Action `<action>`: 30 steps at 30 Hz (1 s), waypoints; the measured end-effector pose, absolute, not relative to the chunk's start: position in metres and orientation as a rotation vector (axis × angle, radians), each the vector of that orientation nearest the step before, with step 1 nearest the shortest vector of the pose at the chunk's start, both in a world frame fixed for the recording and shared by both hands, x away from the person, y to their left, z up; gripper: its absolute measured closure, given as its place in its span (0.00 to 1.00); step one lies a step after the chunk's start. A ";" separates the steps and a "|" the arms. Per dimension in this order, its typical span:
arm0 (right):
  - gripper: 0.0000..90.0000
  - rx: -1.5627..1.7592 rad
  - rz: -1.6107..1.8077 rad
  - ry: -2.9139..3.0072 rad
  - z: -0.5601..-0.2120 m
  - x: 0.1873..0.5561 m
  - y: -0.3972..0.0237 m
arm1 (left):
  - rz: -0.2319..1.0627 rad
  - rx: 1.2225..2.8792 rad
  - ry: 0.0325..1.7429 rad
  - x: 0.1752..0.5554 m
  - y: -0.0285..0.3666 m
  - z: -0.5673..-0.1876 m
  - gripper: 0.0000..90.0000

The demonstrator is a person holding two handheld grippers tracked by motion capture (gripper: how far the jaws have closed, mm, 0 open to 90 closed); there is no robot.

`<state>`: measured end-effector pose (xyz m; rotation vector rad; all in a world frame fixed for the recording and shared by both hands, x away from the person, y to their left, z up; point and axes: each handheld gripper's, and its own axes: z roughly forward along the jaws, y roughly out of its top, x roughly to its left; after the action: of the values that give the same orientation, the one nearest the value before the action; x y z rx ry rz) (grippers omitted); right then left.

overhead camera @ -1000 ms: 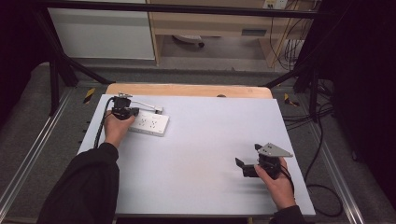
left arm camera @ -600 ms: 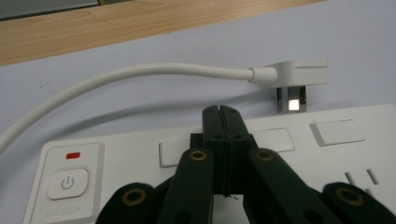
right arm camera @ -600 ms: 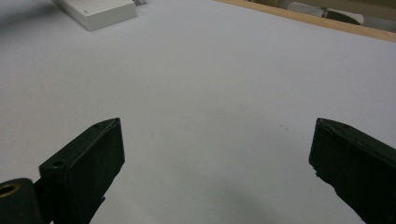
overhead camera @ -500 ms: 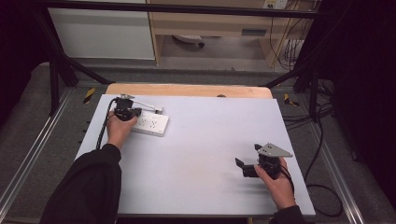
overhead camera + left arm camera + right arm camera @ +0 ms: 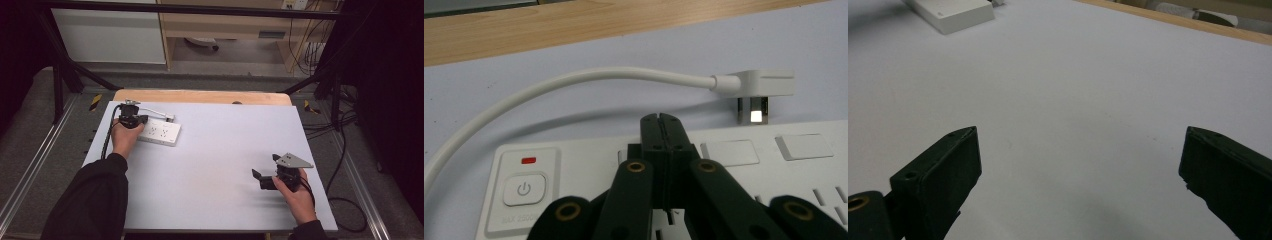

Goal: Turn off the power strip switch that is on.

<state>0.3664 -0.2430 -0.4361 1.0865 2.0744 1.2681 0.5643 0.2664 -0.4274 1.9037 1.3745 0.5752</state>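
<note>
A white power strip lies at the table's far left, with a power button and a red light at one end. Its white cable curves behind it and ends in a white plug lying on the table beside the strip. My left gripper is shut with nothing between its jaws, its tips resting over the strip's top face near the button end. My right gripper hovers open over bare table at the near right, jaws wide apart.
The light grey table top has a wooden strip along its far edge. Metal rails and black frame legs flank the table. Cables lie on the floor at the right. A white cabinet stands beyond.
The left hand and its gripper have shifted slightly on the power strip's end. The right gripper has barely moved.
</note>
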 end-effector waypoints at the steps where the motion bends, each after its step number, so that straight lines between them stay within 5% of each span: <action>1: 0.04 1.086 1.268 2.074 -0.436 0.366 -0.243 | 0.575 1.903 1.375 0.564 0.267 -0.427 1.00; 18: 0.04 1.084 1.268 2.072 -0.436 0.366 -0.244 | 0.581 1.898 1.355 0.561 0.263 -0.420 0.99; 30: 0.04 1.083 1.268 2.071 -0.435 0.366 -0.244 | 0.548 1.858 1.382 0.553 0.267 -0.405 0.68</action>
<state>0.3661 -0.2435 -0.4354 1.0831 2.0711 1.2679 0.5529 0.2673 -0.4050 1.8581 1.3815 0.5481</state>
